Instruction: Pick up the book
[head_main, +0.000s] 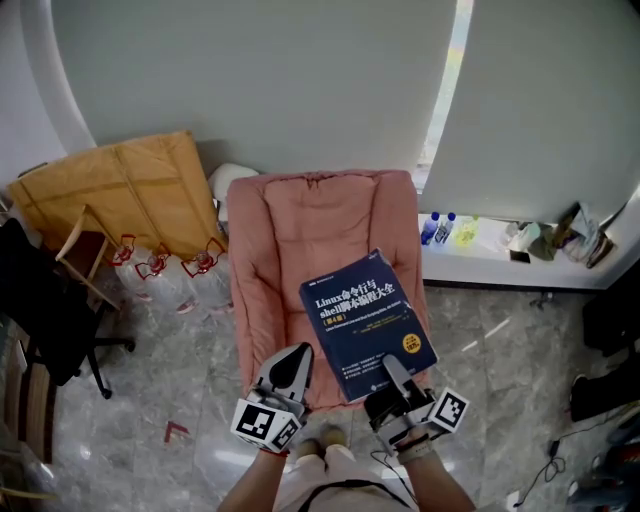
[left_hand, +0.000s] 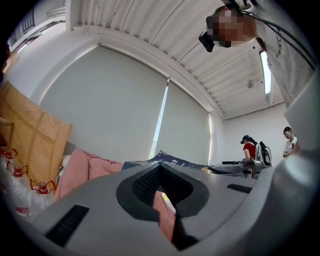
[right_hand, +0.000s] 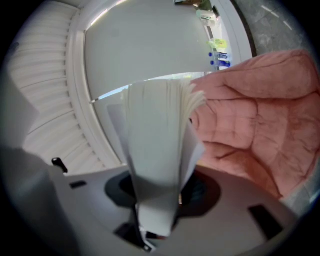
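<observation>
A dark blue book (head_main: 368, 325) with white print is held above the seat of a pink padded chair (head_main: 290, 240), front cover up. My right gripper (head_main: 393, 368) is shut on the book's near edge. In the right gripper view the book's pale page block (right_hand: 155, 150) stands clamped between the jaws of the right gripper (right_hand: 155, 220), with the pink chair (right_hand: 250, 115) behind it. My left gripper (head_main: 293, 362) hovers just left of the book, jaws together and holding nothing. In the left gripper view the book (left_hand: 172, 160) shows edge-on past the left gripper (left_hand: 162, 197).
Flattened cardboard (head_main: 120, 190) leans on the wall at the left, with water jugs (head_main: 165, 275) and a black office chair (head_main: 50, 310) below it. A window ledge (head_main: 480, 262) at the right carries bottles (head_main: 437, 228) and clutter. Two people (left_hand: 248, 148) stand far off.
</observation>
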